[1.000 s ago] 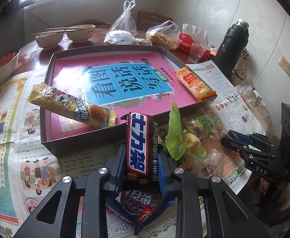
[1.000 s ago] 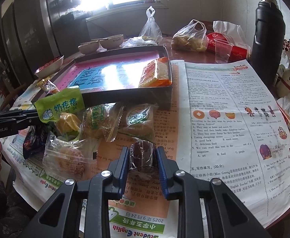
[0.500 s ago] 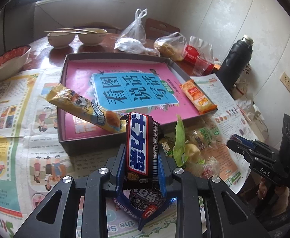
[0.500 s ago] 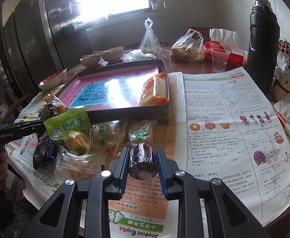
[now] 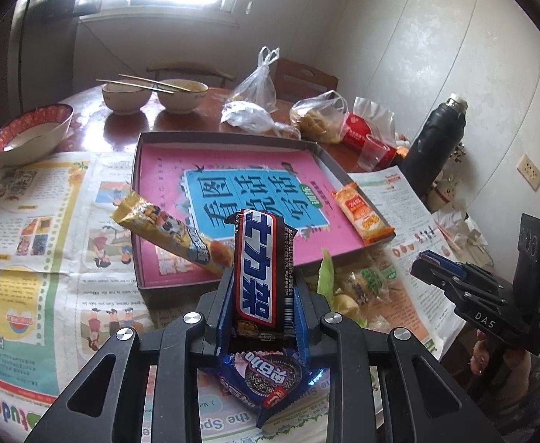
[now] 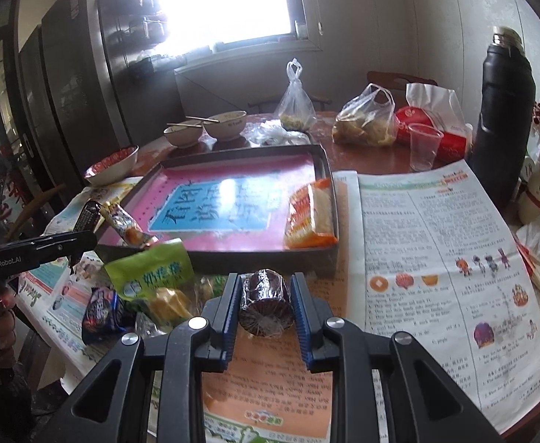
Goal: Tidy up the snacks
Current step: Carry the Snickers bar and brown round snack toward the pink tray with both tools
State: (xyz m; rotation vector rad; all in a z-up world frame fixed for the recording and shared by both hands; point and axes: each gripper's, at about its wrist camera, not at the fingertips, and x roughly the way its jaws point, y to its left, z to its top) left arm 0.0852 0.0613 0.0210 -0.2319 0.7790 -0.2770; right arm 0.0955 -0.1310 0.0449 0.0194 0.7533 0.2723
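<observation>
Brown-wrapped and upright, a chocolate bar (image 5: 260,269) is pinched between the blue pads of the left claw (image 5: 262,295), above a blue cookie packet (image 5: 266,380) lying on the newspaper-covered surface (image 5: 30,221). At twelve o'clock from the bar lies a shallow box (image 5: 151,288) lined with a pink book cover; a yellow snack stick (image 5: 170,236) leans over its near left wall and an orange wafer pack (image 5: 362,214) lies at its right edge. The right claw (image 6: 266,295) is clamped on a small dark roll cake in clear wrap (image 6: 266,302), held above the newspaper. At nine o'clock from that cake sits a loose pile with a green snack bag (image 6: 151,273). A black flask (image 6: 502,125) stands at two o'clock.
</observation>
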